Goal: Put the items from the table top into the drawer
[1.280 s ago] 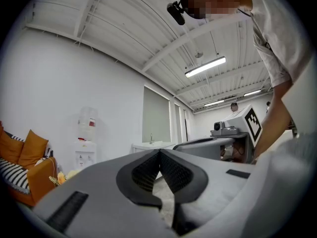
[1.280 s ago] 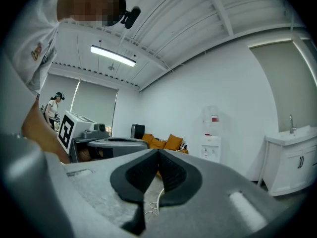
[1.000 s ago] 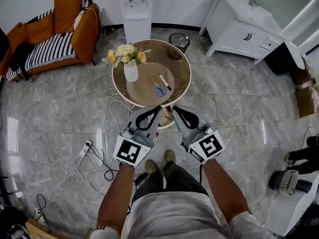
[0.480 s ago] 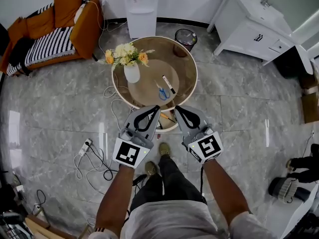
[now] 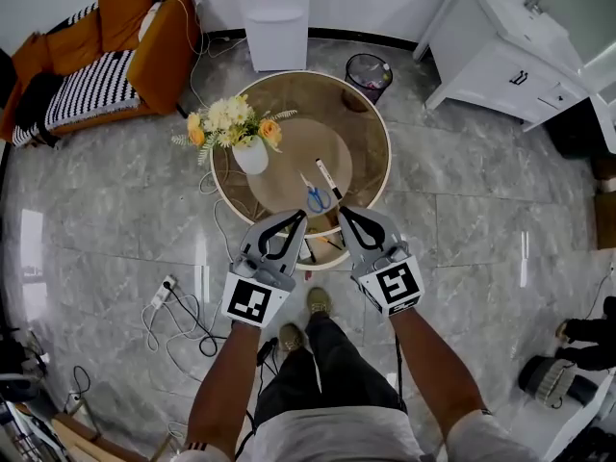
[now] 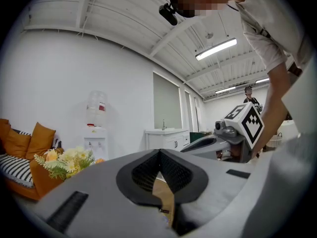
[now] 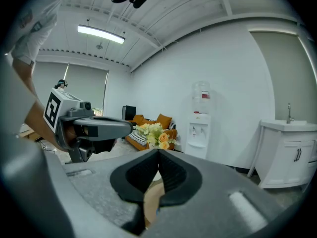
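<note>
Blue-handled scissors [image 5: 313, 196] and a marker [image 5: 327, 177] lie just ahead of both gripper tips.
Both look light, stiff and slick, so I would pinch the pen mid-barrel and the scissors at the handles. Left gripper [image 5: 294, 218] and right gripper [image 5: 345, 213] are closed and empty. A tippy-looking flower vase [image 5: 248, 152] stands ahead-left. The drawer [image 5: 320, 251] seems open between the two grippers, under the table [image 5: 380, 133] rim.

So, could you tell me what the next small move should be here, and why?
Probably open the right gripper and reach it toward the blue-handled scissors. Both grippers are shut on nothing, with the left gripper beside the right at the near edge of the round table. The scissors lie just beyond the tips, with the marker next to them.
</note>
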